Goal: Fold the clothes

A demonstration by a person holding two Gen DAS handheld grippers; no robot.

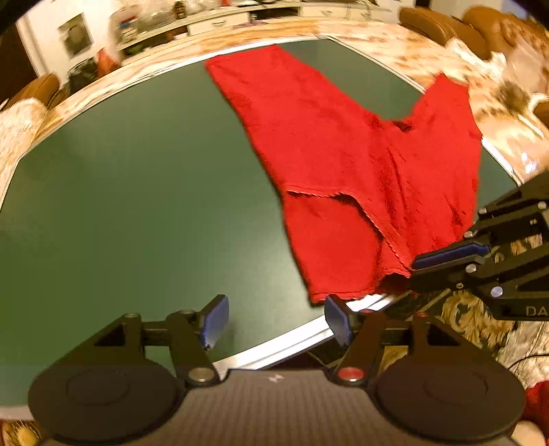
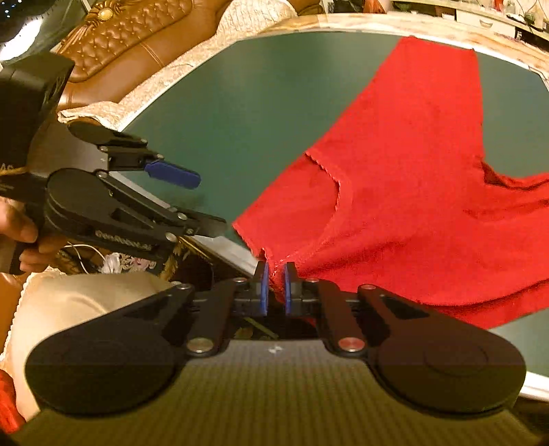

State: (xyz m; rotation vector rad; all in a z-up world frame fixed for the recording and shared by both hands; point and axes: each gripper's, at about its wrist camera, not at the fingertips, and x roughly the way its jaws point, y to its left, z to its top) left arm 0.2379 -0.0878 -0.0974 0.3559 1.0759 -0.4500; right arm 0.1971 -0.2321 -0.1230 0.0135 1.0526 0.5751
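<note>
While the red garment [image 1: 346, 164] lay spread on the green table [image 1: 137, 178], most of it sat toward the right half of the surface, with its near corner reaching the table's near edge. In the left wrist view, the left gripper [image 1: 276, 320] hung over the near part of the table with its jaws wide apart and nothing between the blue pads [image 1: 214, 320]; the garment's hem lay just beyond its right finger, and whether the two touched could not be told. Further right in that view, the right gripper [image 1: 417, 267] came in from the side, its blue pad against the garment's near corner, though the gap between its fingers was not visible from that angle. The right wrist view settled this: the right gripper [image 2: 274, 290] had its jaws nearly closed, with a bunched bit of red cloth pinched between the two blue pads [image 2: 263, 288], right at the table's pale edge strip [image 2: 230, 248]. That view also showed, at left, a hand [image 2: 20, 230] around the handle of the left gripper [image 2: 206, 200], whose fingers stood spread over the green surface, holding nothing. A scalloped neckline seam [image 2: 334, 185] appeared in both views. Only the right wrist view showed a tufted brown sofa [image 2: 130, 37] behind the table; only the left wrist view showed the far shelving [image 1: 212, 17], blurred.
</note>
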